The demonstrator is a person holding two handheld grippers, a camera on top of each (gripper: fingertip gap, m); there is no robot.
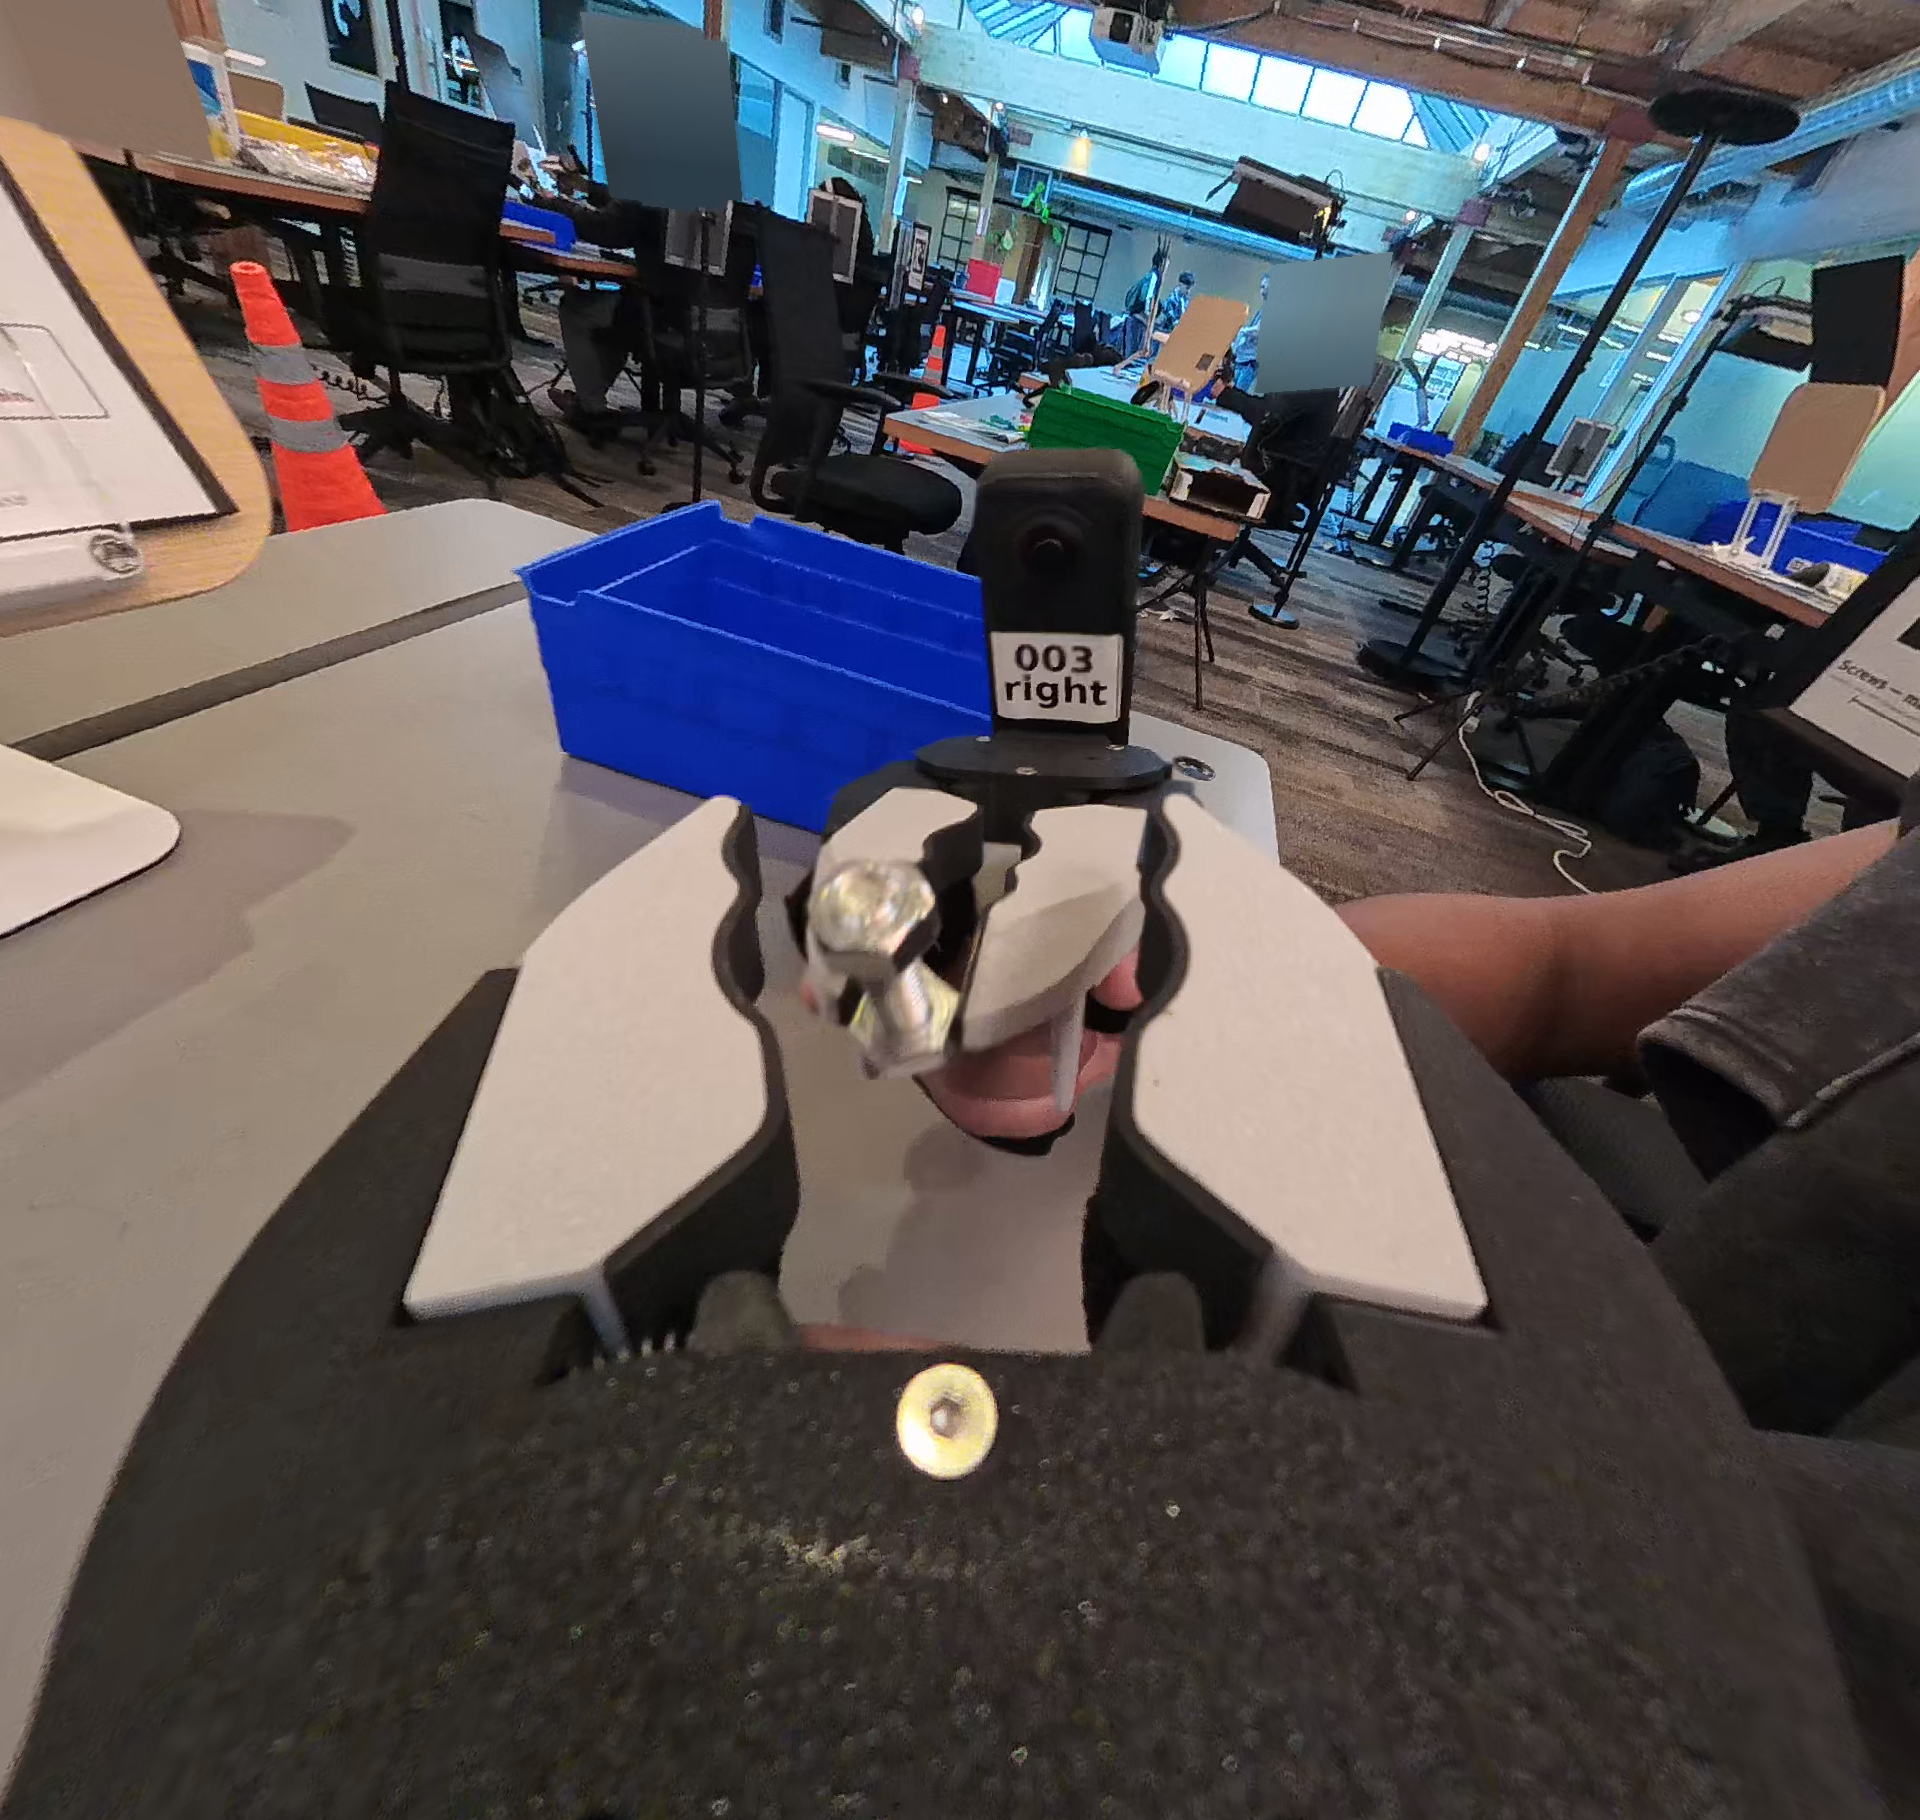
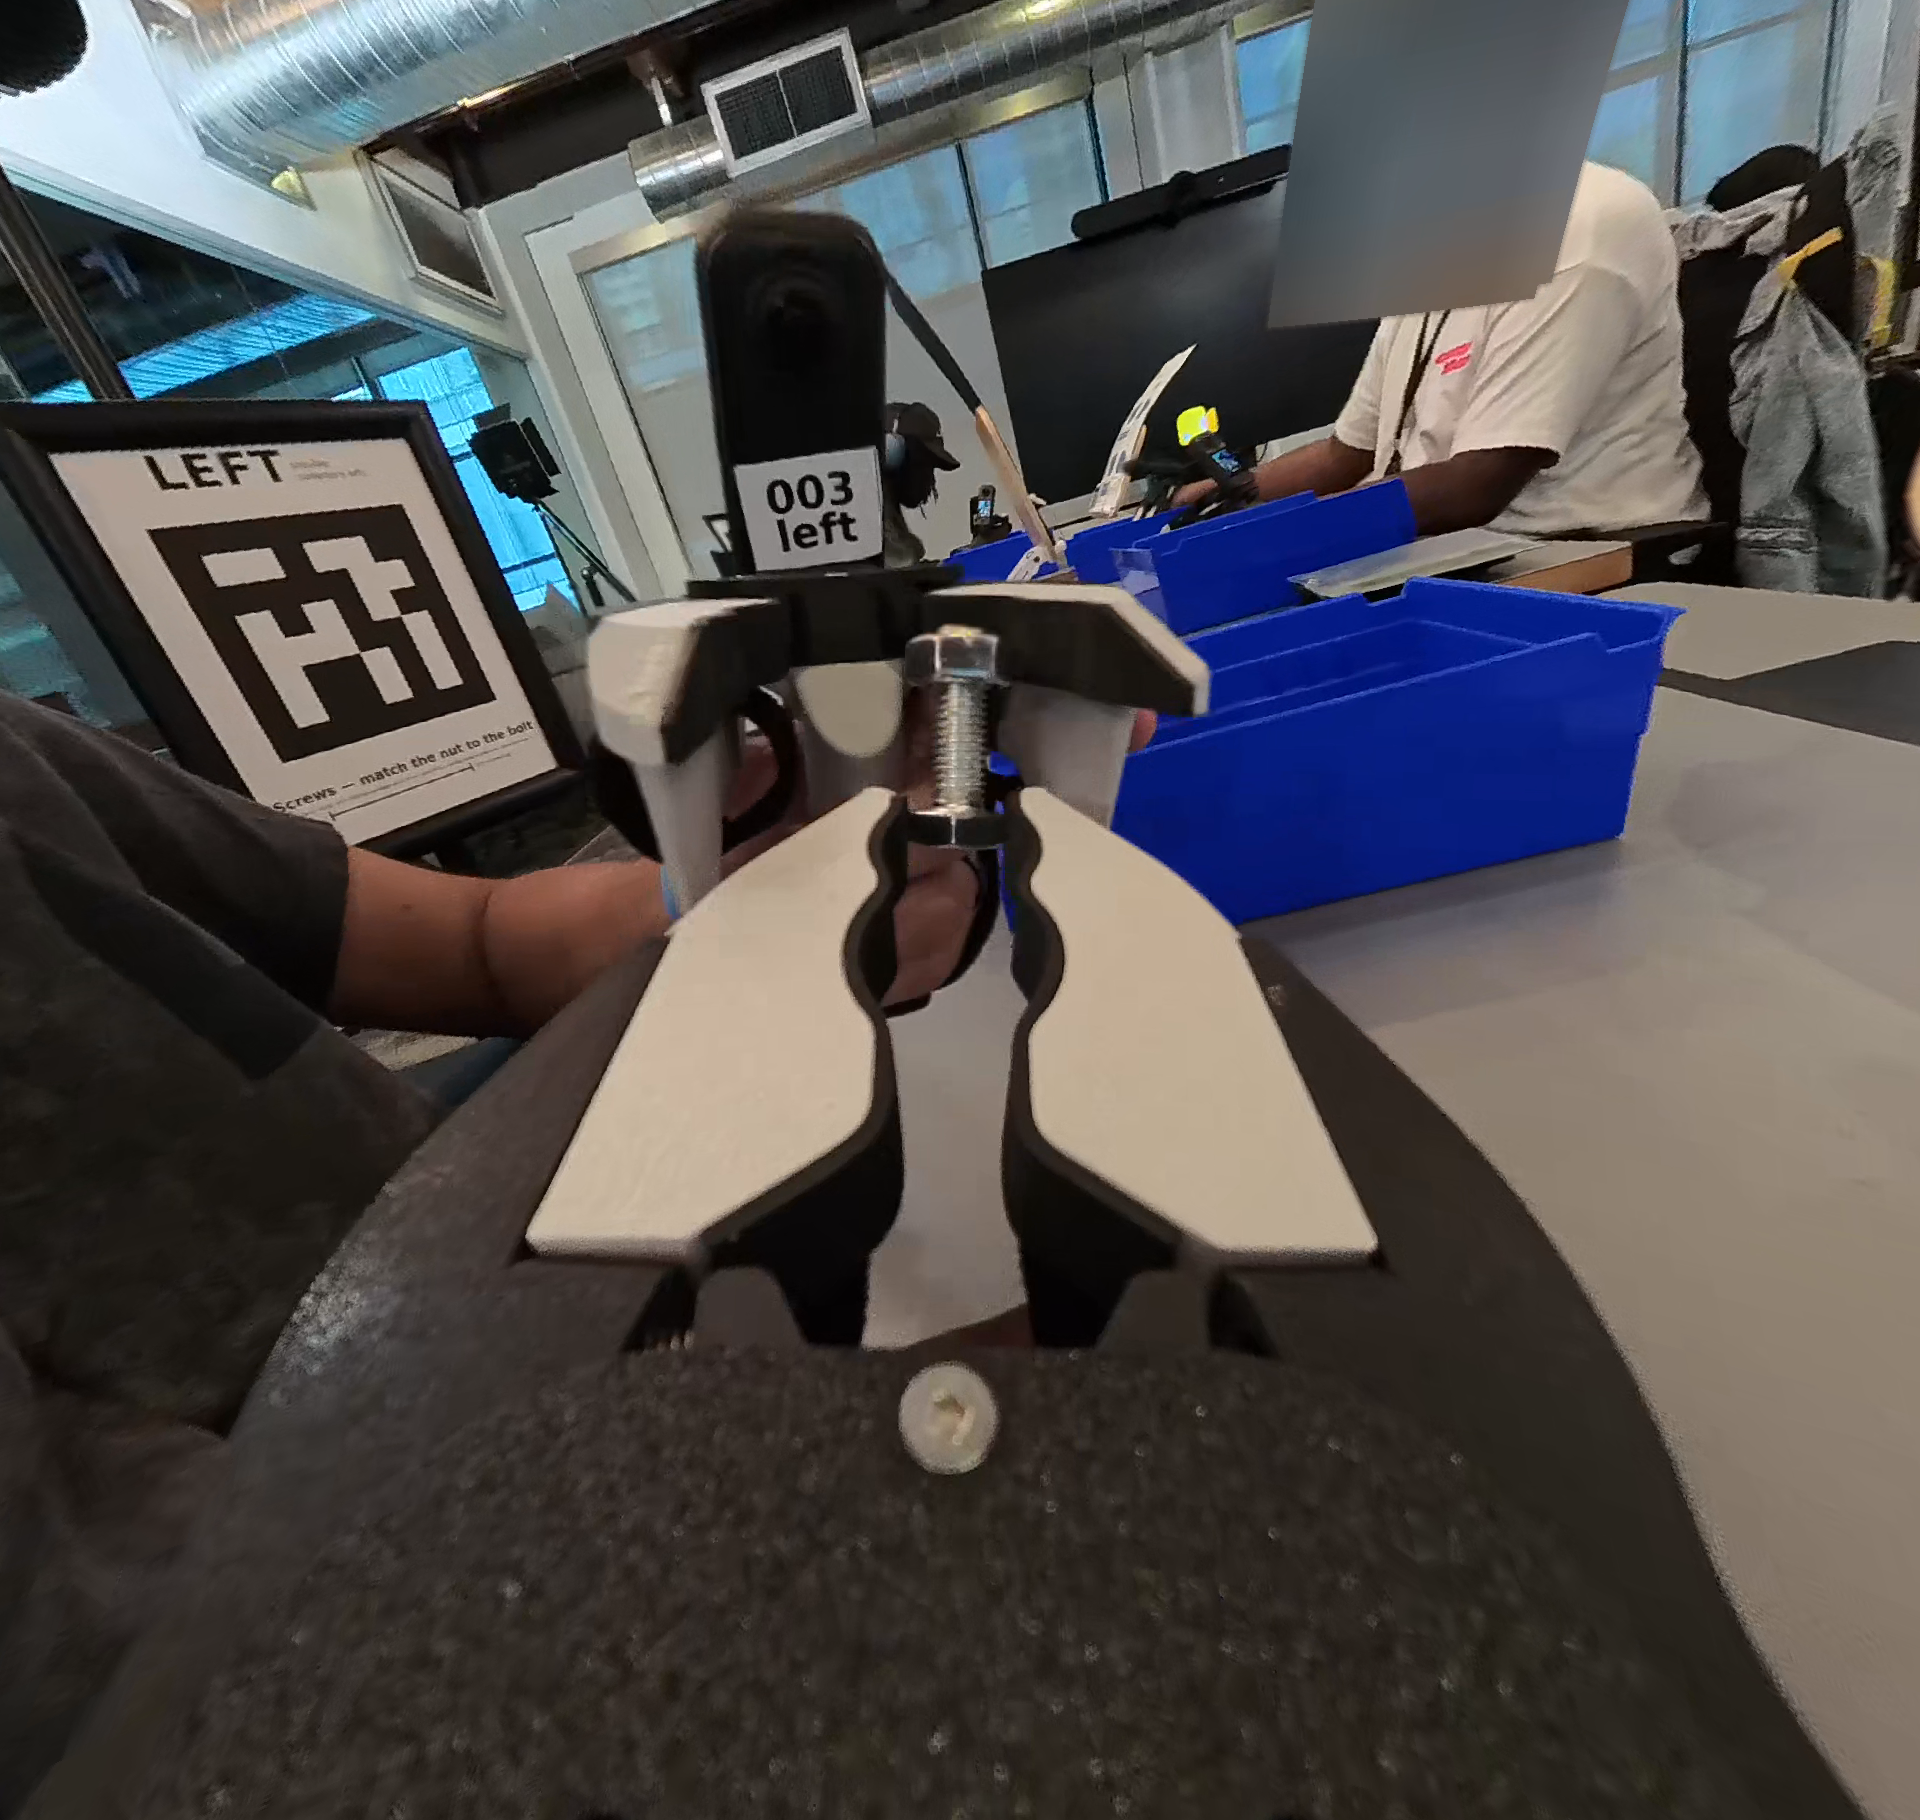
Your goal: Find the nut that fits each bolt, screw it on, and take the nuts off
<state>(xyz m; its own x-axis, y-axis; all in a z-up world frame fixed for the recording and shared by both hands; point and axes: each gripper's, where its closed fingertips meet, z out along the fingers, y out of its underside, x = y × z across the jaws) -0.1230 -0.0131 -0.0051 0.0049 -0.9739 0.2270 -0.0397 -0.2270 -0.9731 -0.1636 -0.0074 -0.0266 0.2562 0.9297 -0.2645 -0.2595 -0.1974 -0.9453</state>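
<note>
A silver bolt (image 2: 958,747) stands upright between the two grippers. My right gripper (image 2: 958,816) is shut on the thin hex nut (image 2: 961,827) at the bolt's lower end. The bolt's hex head (image 2: 951,653) points up, into the gap of my left gripper (image 2: 904,674). In the left wrist view my left gripper (image 1: 951,820) is wide open. The bolt head (image 1: 868,910) sits between its fingers (image 1: 623,1032) without touching them. The right gripper (image 1: 940,1001) faces me and holds the bolt's far end.
The grey table (image 1: 260,1095) carries a blue bin (image 1: 748,669) just behind the grippers, also in the right wrist view (image 2: 1403,773). A framed marker sign (image 2: 301,617) stands to the left. An orange cone (image 1: 296,399) is on the floor. The person's forearm (image 1: 1507,970) reaches in. Less than 4 cm separates the two grippers' tips.
</note>
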